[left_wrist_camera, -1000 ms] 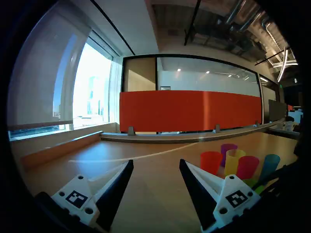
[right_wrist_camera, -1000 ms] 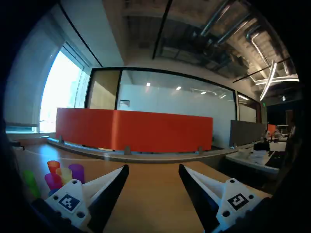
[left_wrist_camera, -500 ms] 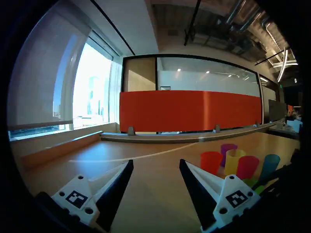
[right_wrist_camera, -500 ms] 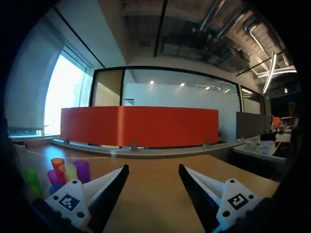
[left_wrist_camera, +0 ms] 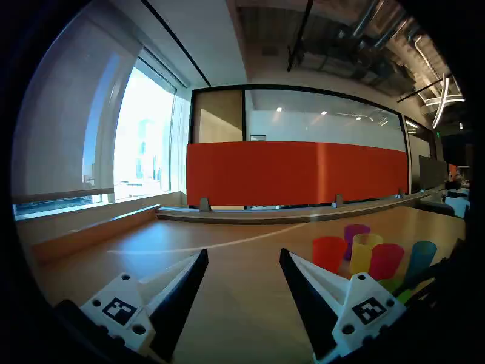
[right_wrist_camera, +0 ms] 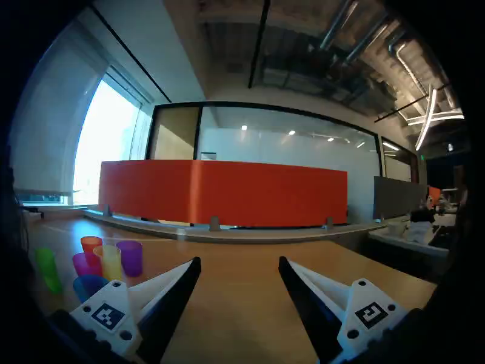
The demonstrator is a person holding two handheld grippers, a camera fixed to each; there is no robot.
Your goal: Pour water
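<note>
Left gripper view: the left gripper (left_wrist_camera: pixel 242 252), jaws wide and empty, sits over the bench (left_wrist_camera: pixel 242 233), left of the orange cup (left_wrist_camera: pixel 328 253). More cups (left_wrist_camera: pixel 385 261) crowd behind that cup.

Right gripper view: the right gripper (right_wrist_camera: pixel 238 261), jaws wide and empty, sits right of the orange cup (right_wrist_camera: pixel 91 244).

The cups look like thin, light plastic, probably slippery. Grip one mid-wall, gently.

A long orange partition panel (left_wrist_camera: pixel 297 173) is standing along the far edge of the wooden bench (left_wrist_camera: pixel 182 233), with a bright window (left_wrist_camera: pixel 142 151) glowing beside it.
</note>
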